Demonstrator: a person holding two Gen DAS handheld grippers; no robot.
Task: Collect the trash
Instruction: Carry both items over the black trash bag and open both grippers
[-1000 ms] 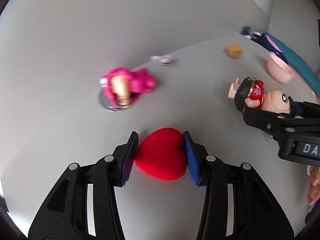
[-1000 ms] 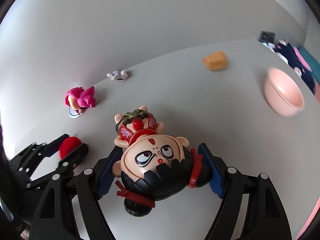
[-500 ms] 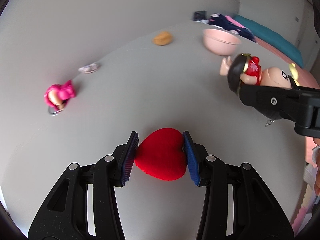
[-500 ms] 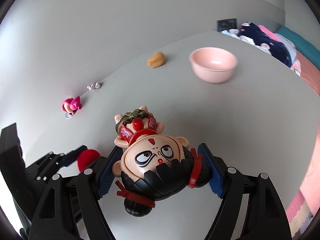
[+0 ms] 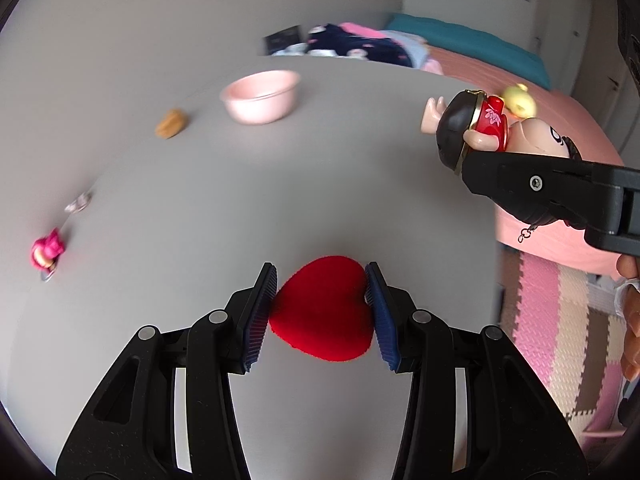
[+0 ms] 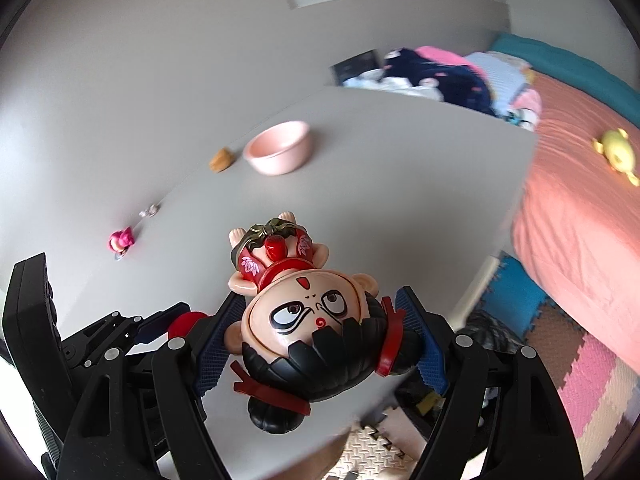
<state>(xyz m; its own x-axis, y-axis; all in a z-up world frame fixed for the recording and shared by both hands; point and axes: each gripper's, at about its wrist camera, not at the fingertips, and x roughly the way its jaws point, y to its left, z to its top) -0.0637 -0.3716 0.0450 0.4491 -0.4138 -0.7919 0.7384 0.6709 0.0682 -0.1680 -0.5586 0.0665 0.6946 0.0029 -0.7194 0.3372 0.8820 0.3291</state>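
Observation:
My left gripper is shut on a red heart and holds it above the grey table. My right gripper is shut on a doll figure with black hair and a red outfit, held head toward the camera; the doll also shows in the left wrist view at the right. The left gripper with the heart shows in the right wrist view at the lower left. A pink bowl stands at the far side of the table, also in the right wrist view.
On the table lie a tan lump, a small pale scrap and a pink figure. Right of the table's edge is a bed with a pink cover, clothes and a yellow toy. Foam floor mats lie below.
Both grippers have swung to the right while holding their objects. The bowl, bed and floor mats have come into view; the pink figure and scrap have slid to the far left.

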